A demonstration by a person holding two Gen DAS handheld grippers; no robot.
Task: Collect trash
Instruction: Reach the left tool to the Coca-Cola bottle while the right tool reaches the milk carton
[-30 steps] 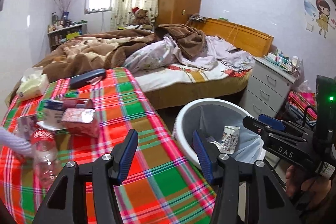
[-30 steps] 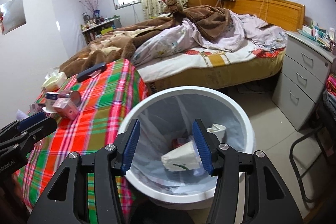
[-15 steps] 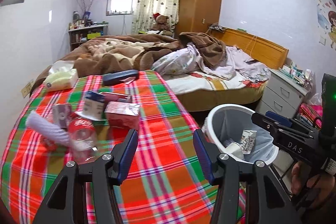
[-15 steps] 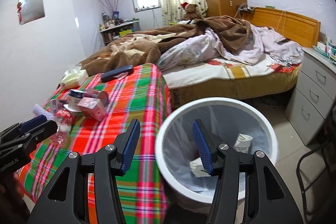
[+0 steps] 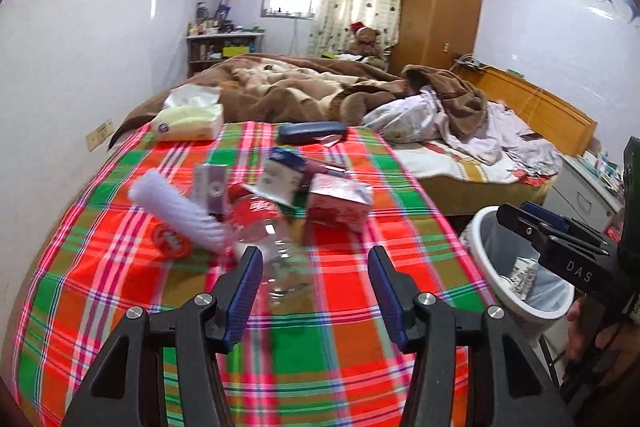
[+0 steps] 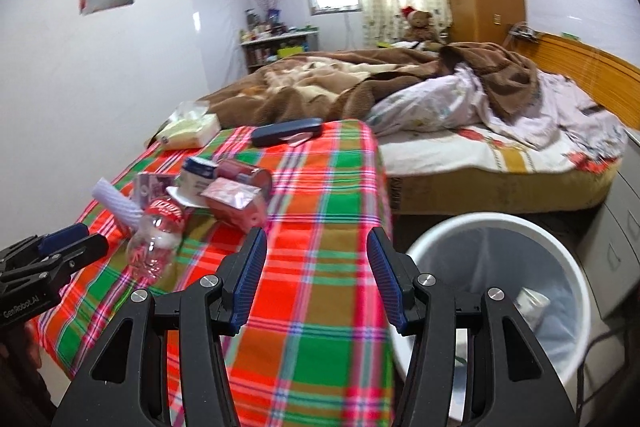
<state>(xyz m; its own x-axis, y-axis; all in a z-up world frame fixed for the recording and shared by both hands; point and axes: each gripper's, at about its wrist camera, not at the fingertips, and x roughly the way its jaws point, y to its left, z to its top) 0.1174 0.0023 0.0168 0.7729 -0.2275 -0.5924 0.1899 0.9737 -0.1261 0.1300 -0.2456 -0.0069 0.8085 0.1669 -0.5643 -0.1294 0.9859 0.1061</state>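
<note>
Trash lies on the plaid table (image 5: 320,367): a clear bottle with a red label (image 5: 272,239), a white foam sleeve (image 5: 176,211), a pink carton (image 5: 340,203), a white-and-blue cup (image 5: 280,175) and a small purple box (image 5: 212,183). My left gripper (image 5: 315,263) is open and empty, with the bottle just ahead of its left finger. My right gripper (image 6: 317,247) is also open and empty over the table's right side, the pink carton (image 6: 236,203) ahead on the left. The white bin (image 6: 540,251) stands lower right, with paper trash inside.
A dark blue case (image 5: 312,131) and a tissue pack (image 5: 188,119) lie at the table's far end. An unmade bed (image 6: 480,147) lies beyond, with a drawer unit (image 6: 612,235) beside the bin. The white wall runs along the table's left.
Both grippers have swung left, away from the bin and over the table. The bin has slid to the right in both views. Neither gripper's jaws have changed.
</note>
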